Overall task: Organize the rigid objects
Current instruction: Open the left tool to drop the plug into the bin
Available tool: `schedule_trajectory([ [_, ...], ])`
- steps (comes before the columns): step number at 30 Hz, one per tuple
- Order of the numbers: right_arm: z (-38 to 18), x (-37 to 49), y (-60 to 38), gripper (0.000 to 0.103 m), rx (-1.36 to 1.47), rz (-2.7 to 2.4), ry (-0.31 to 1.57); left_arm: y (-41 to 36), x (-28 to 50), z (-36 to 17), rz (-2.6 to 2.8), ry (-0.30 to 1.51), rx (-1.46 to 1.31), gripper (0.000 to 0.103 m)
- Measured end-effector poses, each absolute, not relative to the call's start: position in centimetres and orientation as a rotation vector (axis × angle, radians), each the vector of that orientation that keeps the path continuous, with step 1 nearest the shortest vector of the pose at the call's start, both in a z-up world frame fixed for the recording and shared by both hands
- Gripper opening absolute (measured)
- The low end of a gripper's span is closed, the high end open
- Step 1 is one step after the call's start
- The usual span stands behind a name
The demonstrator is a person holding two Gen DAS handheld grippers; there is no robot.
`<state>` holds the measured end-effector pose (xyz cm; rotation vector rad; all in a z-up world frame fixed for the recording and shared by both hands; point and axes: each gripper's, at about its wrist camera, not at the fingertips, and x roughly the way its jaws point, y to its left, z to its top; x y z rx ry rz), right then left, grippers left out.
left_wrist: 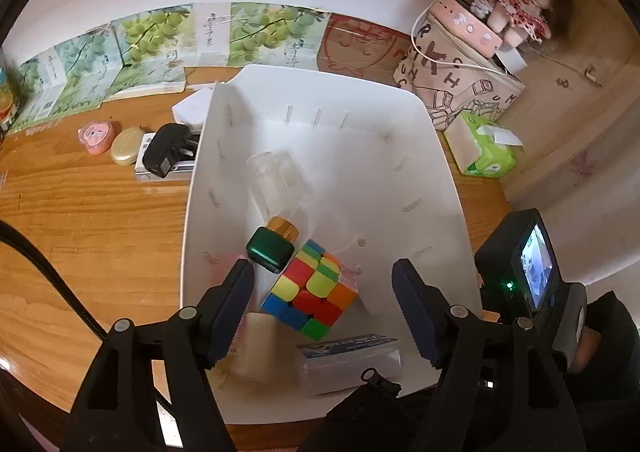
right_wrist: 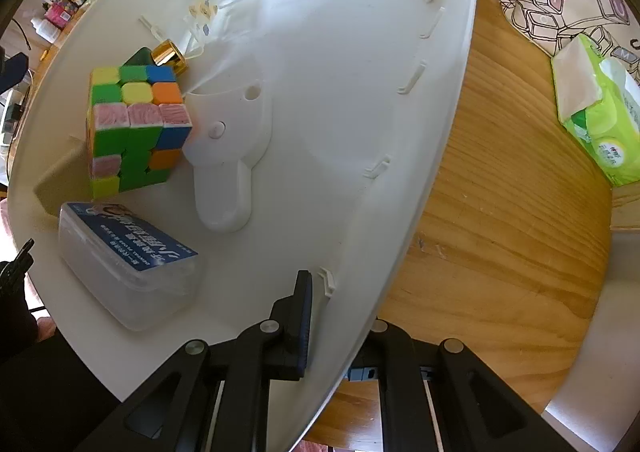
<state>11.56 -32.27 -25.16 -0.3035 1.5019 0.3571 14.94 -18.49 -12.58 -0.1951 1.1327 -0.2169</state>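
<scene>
A white plastic bin (left_wrist: 360,156) stands on the wooden table. In it lie a multicoloured puzzle cube (left_wrist: 310,290), a green-capped bottle with a gold collar (left_wrist: 269,254), a clear case (left_wrist: 280,182), a clear box with a blue label (left_wrist: 348,358) and a beige block (left_wrist: 260,352). My left gripper (left_wrist: 324,292) hovers open over the cube, its pads apart from the cube's sides. My right gripper (right_wrist: 340,332) is shut on the bin's right wall (right_wrist: 400,172), one finger (right_wrist: 300,324) inside and the other hidden behind the wall. The right wrist view also shows the cube (right_wrist: 136,128) and the blue-labelled box (right_wrist: 128,256).
On the table (left_wrist: 80,232) left of the bin lie a pink case (left_wrist: 96,137), a gold oval case (left_wrist: 126,146) and a black plug adapter (left_wrist: 166,148). To the right are a green tissue pack (left_wrist: 480,148), a printed bag (left_wrist: 460,80) and a doll (left_wrist: 520,0). Boxes line the back wall.
</scene>
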Motion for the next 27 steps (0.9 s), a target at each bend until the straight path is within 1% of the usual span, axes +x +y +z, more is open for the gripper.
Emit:
schedule_trajectory([
  [12, -26.0, 13.1, -32.1, 0.009, -0.244, 0.280, 1.532, -13.9, 15.0, -11.9, -0.186, 1.073, -0.268, 0.077],
  [19, -26.2, 13.8, -32.7, 0.008, -0.179, 0.196, 1.552, -9.0, 15.7, -12.0, -0.127, 1.062, -0.323, 0.077],
  [27, -26.4, 14.9, -33.6, 0.007, -0.098, 0.094, 1.566, -3.7, 17.1, -12.2, -0.081, 1.083, -0.321, 0.077],
])
